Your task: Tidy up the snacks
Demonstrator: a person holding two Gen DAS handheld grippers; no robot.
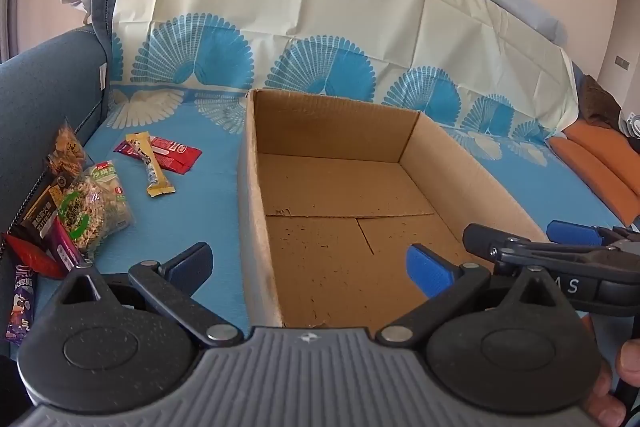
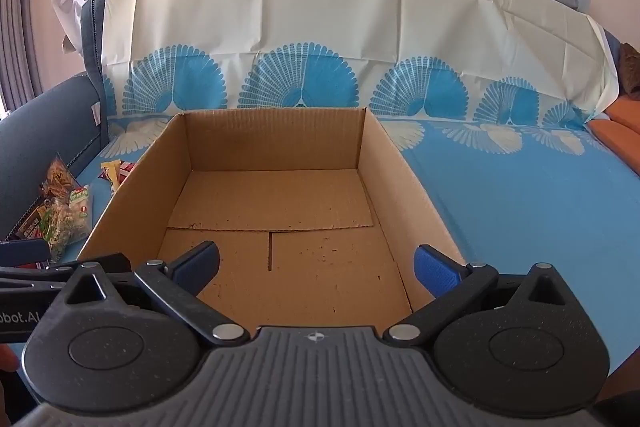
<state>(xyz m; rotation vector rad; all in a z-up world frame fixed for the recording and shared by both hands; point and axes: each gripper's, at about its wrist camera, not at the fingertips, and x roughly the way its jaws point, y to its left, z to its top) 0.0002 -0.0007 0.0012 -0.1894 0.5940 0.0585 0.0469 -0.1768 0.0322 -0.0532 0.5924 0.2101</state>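
Snacks sat in a loose pile (image 1: 68, 211) off to the left gripper's left, against the blue sofa arm (image 1: 44, 99). The pile held a clear bag of pale crunchy bits with a green ring label (image 1: 94, 211), a second clear bag (image 1: 66, 151) behind it, a dark packet (image 1: 42, 207), a red one (image 1: 34, 257) and a purple one (image 1: 20, 307) at the frame edge. Two more lay apart, further ahead and nearer the box: a yellow bar wrapper (image 1: 150, 163) lying across a flat red packet (image 1: 168, 157).

The cardboard box (image 1: 256, 211) stood open-topped straight ahead of both tools. It was empty, with only bare flaps on the floor. Nothing had been sorted yet, so I'd call this the start: step in hand was the first pick.

The left gripper (image 1: 310, 265) had its jaws spread wide with nothing between them, and hovered over the box's near-left wall. The right gripper (image 2: 316, 265) was the same, wide and empty, centred over the box's near edge. The right tool showed in the left view, just right of the left tool.

Next move, as I judged it, was for the left tool to swing left and down to a packet. The bar wrapper or red packet looked the easiest, being isolated and flat. Flat foil on the soft blue cover (image 1: 172, 227) would call for a low approach to get a pad under an edge.

In the way: the box's left wall stood between the snacks and the drop zone, so any carry had to clear it. The pile was overlapped, so there was a risk of dragging neighbours.
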